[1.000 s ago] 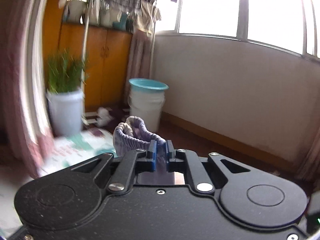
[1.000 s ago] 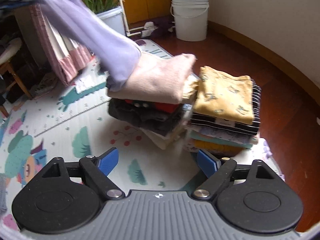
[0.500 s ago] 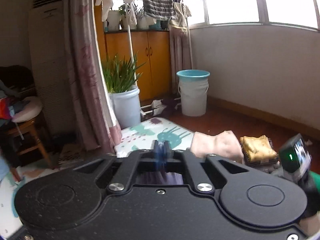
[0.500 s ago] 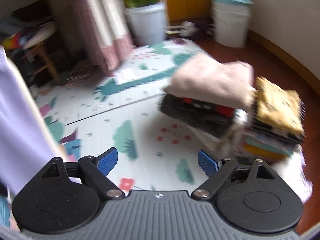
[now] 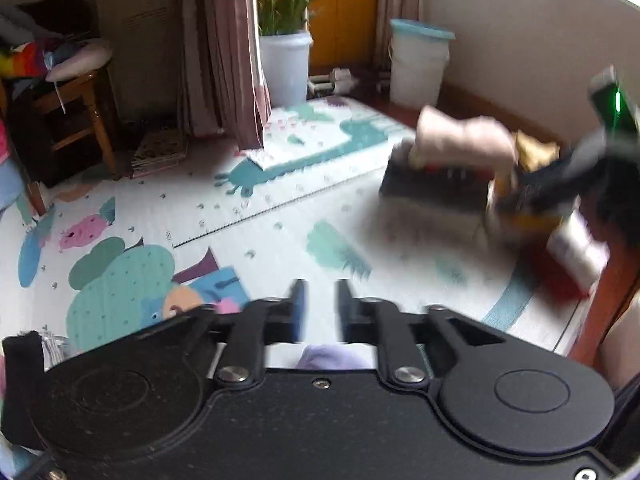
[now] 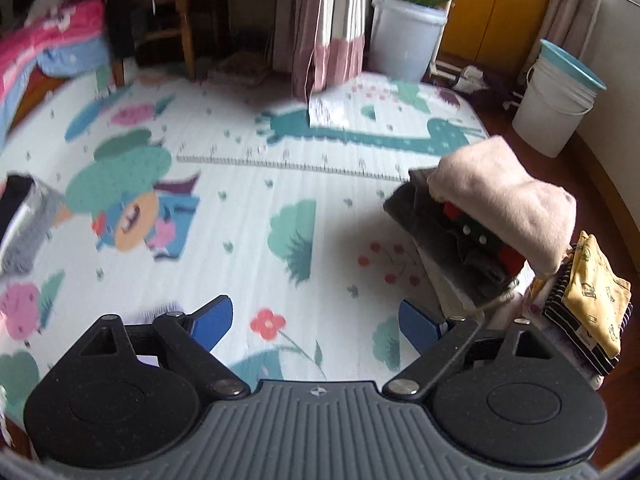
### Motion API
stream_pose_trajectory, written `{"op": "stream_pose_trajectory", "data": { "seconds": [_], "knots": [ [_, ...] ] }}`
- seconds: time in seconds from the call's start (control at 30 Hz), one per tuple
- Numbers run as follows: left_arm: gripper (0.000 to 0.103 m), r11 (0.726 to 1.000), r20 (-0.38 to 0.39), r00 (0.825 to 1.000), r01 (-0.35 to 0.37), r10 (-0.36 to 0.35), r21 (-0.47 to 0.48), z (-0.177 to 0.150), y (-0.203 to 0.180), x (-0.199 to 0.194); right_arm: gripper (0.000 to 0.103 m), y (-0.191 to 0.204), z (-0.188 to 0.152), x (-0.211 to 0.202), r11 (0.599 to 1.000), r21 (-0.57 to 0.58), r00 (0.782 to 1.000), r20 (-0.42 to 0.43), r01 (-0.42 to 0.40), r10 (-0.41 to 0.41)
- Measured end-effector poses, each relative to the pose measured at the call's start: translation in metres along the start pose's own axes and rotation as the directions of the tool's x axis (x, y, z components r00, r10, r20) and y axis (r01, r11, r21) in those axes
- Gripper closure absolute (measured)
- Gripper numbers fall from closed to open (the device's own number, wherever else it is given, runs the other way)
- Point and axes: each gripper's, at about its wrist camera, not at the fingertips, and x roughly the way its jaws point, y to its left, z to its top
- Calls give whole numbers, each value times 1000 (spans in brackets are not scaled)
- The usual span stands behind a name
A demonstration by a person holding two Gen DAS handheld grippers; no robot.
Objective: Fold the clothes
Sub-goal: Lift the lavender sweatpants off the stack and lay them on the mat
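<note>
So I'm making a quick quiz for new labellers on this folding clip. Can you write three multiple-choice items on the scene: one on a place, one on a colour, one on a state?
1. Where is the pale pink folded garment?
A. On top of a clothes stack
B. On the wooden chair
C. Inside the bucket

2. What colour is the rim of the white bucket?
A. Red
B. Teal
C. Black

3. How do the right gripper's fingers stand?
A. Clamped on the pink garment
B. Shut with nothing between them
C. Wide apart with nothing between them

Answers:
1 A: the pale pink folded garment lies on the dark clothes of its stack.
2 B: the white bucket has a teal rim.
3 C: the right gripper shows only play mat between its blue fingers.
</note>
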Motion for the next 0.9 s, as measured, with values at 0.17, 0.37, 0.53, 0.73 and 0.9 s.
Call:
{"op": "stream_pose_trajectory", "data": {
  "seconds": [0.17,0.37,0.53,0.73,0.9],
  "knots": [
    [53,995,-161,987,0,-16,-103,-23,18,30,13,6,-3,21,999,33,997,-70,-24,27],
    [51,995,-289,957,-22,-7,-97,-36,41,61,13,32,4,41,996,42,990,-114,-73,77],
    [49,984,-381,923,-14,-56,-179,-67,53,113,13,75,5,56,988,-107,982,-161,-116,98],
    [48,985,-471,876,22,-102,-173,-90,54,162,13,108,0,73,955,-223,962,-234,-194,141],
    [47,970,-507,844,54,-172,-237,-116,68,194,13,118,2,88,945,-264,956,-267,-191,119]
  ]
}}
